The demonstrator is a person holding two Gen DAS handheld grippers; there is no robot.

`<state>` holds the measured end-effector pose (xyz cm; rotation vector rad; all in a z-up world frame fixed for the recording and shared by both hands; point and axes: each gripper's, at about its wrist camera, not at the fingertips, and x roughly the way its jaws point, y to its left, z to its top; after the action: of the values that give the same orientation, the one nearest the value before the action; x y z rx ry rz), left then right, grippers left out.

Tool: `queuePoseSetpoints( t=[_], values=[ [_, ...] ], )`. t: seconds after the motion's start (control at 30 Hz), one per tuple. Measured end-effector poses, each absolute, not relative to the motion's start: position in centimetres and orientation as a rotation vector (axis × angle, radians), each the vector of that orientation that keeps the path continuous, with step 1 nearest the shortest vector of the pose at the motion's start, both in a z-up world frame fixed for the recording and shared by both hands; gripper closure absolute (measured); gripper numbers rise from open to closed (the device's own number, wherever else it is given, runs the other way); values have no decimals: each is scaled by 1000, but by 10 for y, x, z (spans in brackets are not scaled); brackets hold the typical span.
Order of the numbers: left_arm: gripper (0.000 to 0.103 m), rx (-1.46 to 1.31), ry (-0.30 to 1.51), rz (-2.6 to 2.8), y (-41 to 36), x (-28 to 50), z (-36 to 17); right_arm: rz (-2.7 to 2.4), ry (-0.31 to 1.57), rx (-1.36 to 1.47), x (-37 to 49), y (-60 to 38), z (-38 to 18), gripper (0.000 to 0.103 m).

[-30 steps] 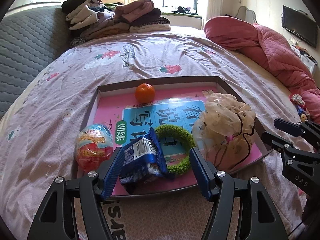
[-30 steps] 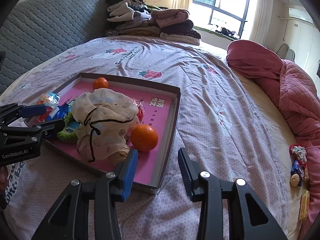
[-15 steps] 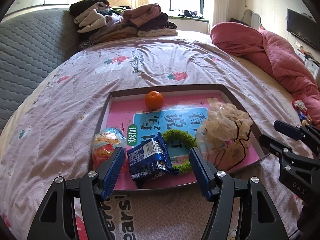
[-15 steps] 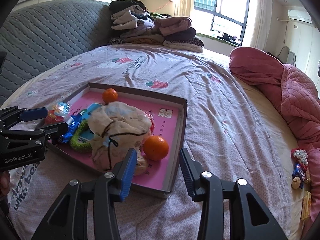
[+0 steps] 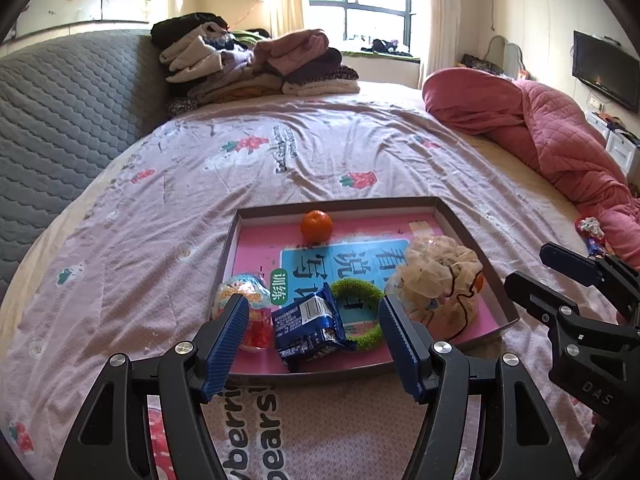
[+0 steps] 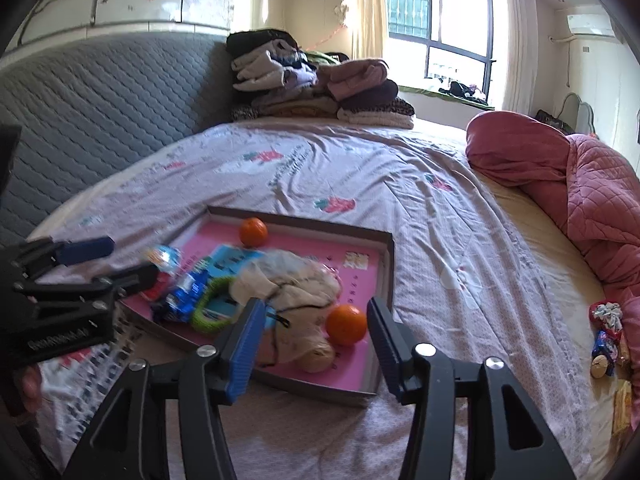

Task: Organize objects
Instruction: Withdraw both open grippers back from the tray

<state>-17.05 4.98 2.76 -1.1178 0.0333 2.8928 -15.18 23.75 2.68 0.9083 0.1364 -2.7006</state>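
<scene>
Pink-lined and shallow, the cardboard tray (image 5: pixel 472 236) lies on the flowered bedsheet (image 5: pixel 280 168) and already holds most of the loose things: a mandarin (image 5: pixel 316 225) at its far edge, a second mandarin (image 6: pixel 346 324) at the near right, a blue snack packet (image 5: pixel 308 326), a green fuzzy ring (image 5: pixel 356 312), a foil-wrapped toy egg (image 5: pixel 244 300) and a gauzy drawstring pouch (image 5: pixel 440 280). The left gripper (image 5: pixel 312 342) hovers above the tray's near edge with its jaws spread and nothing between them. The right gripper (image 6: pixel 316 332) hangs over the near right corner, jaws opening, also pinching nothing; the mandarin seen between them sits on the tray floor beyond. By my reading the gathering is largely done. What seems left is a small cluster of wrapped sweets (image 6: pixel 606 332) still out on the sheet, near the red quilt (image 6: pixel 592 200), well apart from the tray.
</scene>
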Motion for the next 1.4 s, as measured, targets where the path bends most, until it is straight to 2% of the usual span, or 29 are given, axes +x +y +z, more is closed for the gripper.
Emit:
queuePoseSetpoints(
  t=[0.23, 0.33, 0.67, 1.4],
  values=[
    [33, -1071, 18, 2922, 48, -159, 43, -2716, 100, 846, -139, 232, 40, 41],
    [29, -1050, 20, 2937, 47, -155, 49, -2732, 112, 816, -132, 230, 44, 40],
    [28, -991, -21, 2977, 38, -135, 63, -2761, 117, 687, -108, 224, 66, 36],
    [28, -953, -72, 3069, 13, -91, 72, -2792, 131, 586, -65, 213, 82, 35]
  ],
)
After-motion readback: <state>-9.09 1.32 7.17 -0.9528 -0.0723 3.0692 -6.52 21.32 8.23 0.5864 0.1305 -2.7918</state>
